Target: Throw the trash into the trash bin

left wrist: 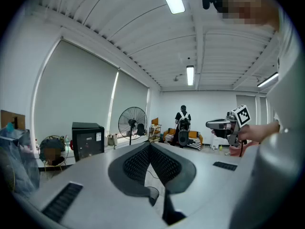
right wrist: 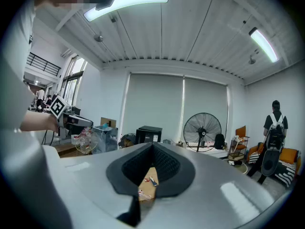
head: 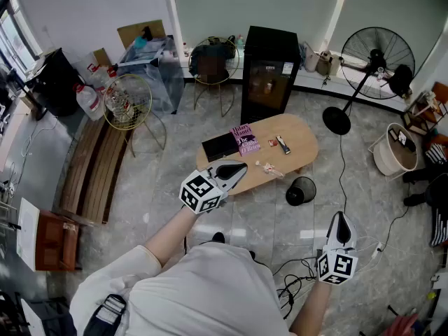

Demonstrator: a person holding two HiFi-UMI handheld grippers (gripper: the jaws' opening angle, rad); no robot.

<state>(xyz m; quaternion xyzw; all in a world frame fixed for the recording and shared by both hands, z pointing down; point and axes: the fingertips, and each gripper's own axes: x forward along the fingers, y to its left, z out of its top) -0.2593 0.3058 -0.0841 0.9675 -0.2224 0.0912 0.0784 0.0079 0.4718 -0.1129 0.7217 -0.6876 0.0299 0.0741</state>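
The trash lies on the tabletop [head: 302, 140]. A crumpled clear wrapper [head: 269, 168] sits near its 6 o'clock edge, with a red scrap [head: 271, 143] and a dark bar [head: 283, 144] nearer the middle, at 3 o'clock from the book [head: 245, 138]. The bin [head: 301, 191] stands on the floor just off the tabletop's 5 o'clock side.

The left gripper [head: 241, 166] hovers at the 7 o'clock edge with its jaws clenched on nothing. The right gripper [head: 341, 217] hangs well apart at 5 o'clock from the bin, its jaws likewise pressed together and empty.

The wrapper looks thin, light and crinkly, so it will likely crush and may slide on the wood. A pinch on its raised, bunched middle seems safest. The bar looks stiffer and is probably best gripped across its narrow width.
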